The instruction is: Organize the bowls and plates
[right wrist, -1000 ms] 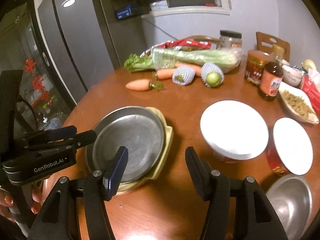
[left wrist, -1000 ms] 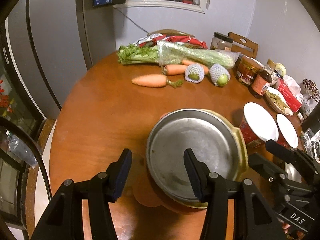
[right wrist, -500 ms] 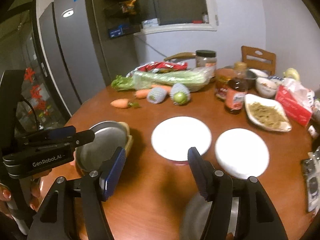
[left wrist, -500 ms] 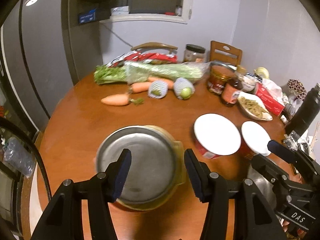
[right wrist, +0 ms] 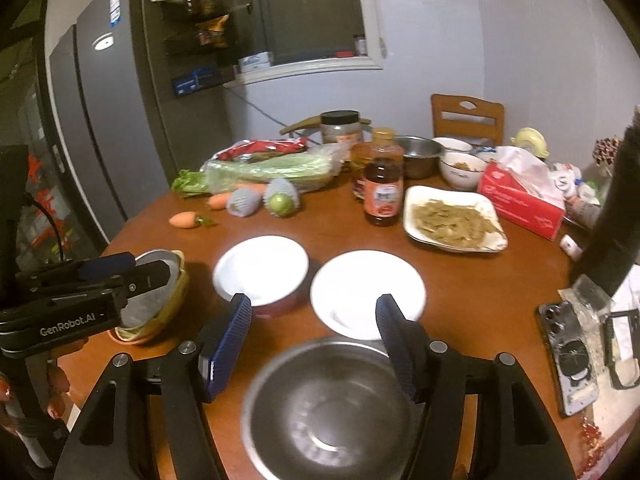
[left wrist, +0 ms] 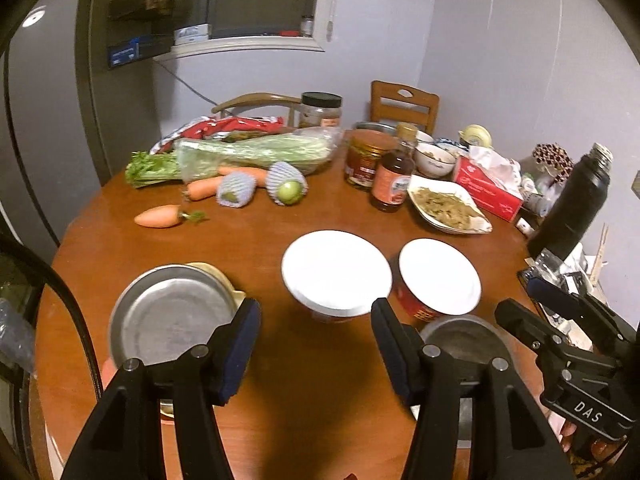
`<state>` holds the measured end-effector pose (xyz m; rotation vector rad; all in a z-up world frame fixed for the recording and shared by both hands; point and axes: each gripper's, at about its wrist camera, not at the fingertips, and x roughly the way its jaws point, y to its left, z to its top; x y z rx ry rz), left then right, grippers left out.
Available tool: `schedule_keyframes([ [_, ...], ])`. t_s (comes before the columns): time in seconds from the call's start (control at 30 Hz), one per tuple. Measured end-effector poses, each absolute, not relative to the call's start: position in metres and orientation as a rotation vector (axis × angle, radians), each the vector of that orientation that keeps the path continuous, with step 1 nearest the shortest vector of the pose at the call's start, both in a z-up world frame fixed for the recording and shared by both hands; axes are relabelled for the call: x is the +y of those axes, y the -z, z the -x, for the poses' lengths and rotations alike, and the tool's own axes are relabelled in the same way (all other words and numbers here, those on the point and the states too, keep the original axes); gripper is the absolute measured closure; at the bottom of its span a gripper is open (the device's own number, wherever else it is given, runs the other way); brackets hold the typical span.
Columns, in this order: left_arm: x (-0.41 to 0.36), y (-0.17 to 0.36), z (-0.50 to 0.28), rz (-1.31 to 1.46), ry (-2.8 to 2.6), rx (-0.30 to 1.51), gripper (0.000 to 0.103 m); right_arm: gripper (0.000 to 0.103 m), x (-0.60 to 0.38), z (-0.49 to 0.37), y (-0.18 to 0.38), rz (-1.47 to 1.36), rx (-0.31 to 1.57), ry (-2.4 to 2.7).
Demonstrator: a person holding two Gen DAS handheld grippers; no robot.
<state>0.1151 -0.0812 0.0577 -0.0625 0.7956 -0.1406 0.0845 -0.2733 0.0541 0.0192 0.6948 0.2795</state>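
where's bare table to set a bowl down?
Bare wood between the carrot and the metal plate stack, and mid-table between the two white-lidded bowls and the bottle. Crowded along the far edge and right side: jars, food dish, tissue box.

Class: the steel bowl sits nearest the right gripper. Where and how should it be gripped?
Grip the steel bowl by its thin near rim, coming from above with one finger inside. It sits upright, mouth open, and looks too wide for the open right gripper to span.

Light: dim, warm indoor | glare: white bowl tops blown out | edges: fisheye bending, black vignette | near objects blurred
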Motion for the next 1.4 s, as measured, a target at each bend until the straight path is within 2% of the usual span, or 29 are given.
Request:
schedule_keyframes([
  [0.3,-0.115,-0.036,-0.109,0.039,0.194,0.838,0.046,0.037,-0.306,-0.075,-0.039,-0.044,0.729,-0.236],
  [0.7,-0.152,0.001,-0.102,0.015,0.227,0.904,0.046,0.037,-0.339,-0.064,0.012,-0.085,0.840,-0.191],
  [1.03,-0.169,0.019,-0.102,0.009,0.243,0.934,0.046,0.037,-0.351,-0.057,0.031,-0.111,0.844,-0.204],
  [1.2,-0.175,0.026,-0.102,-0.008,0.232,0.946,0.046,0.044,-0.348,-0.058,0.034,-0.100,0.845,-0.211],
  [1.33,-0.179,0.031,-0.103,-0.020,0.229,0.950,0.046,0.045,-0.347,-0.059,0.039,-0.096,0.843,-0.199],
  [1.4,-0.180,0.033,-0.105,-0.023,0.226,0.956,0.046,0.049,-0.347,-0.060,0.041,-0.100,0.844,-0.201],
])
